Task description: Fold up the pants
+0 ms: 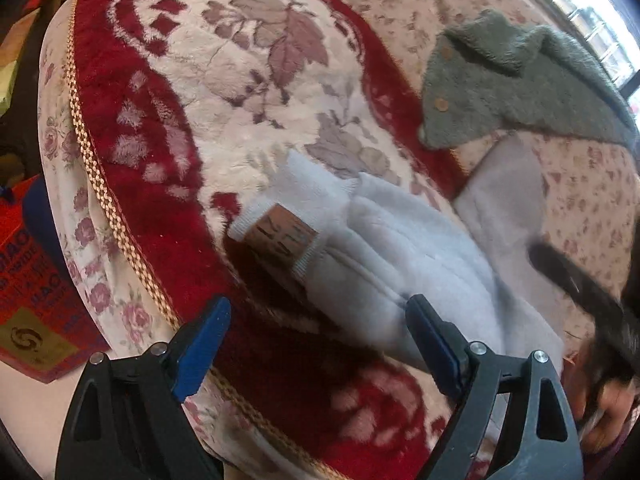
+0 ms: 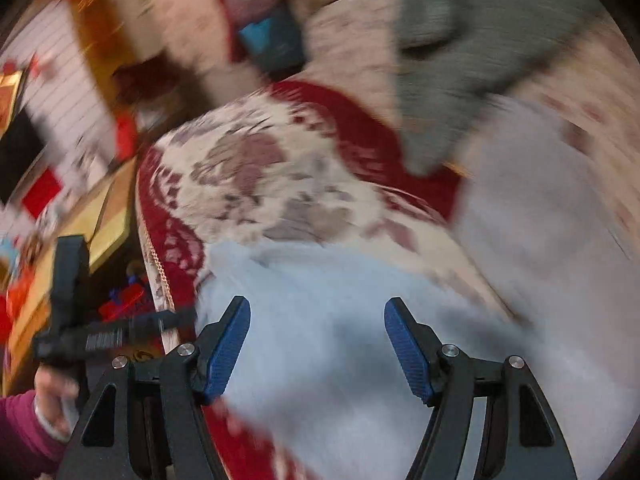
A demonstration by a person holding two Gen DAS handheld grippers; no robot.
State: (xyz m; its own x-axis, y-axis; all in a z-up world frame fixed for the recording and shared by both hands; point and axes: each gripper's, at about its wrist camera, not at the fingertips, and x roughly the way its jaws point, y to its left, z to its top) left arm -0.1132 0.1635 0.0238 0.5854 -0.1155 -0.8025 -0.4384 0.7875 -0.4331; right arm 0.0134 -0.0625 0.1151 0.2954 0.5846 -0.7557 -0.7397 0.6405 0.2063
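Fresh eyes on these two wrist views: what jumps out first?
The white pants, bunched in folds with a tan label at the waistband, lie on a red-and-cream floral blanket in the middle of the left wrist view. A grey-green buttoned knit garment lies beyond them at upper right. Both the left gripper and right gripper are open and empty above the pants; the right wrist view is heavily motion-blurred.

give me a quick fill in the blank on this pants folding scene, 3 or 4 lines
1. The white fleece pants lie on a plush blanket patterned in cream and ____.
2. The left gripper has its jaws ____.
3. The tan buttons belong to the fuzzy ____ garment.
4. The right gripper holds ____.

Missing words: red; open; green; nothing
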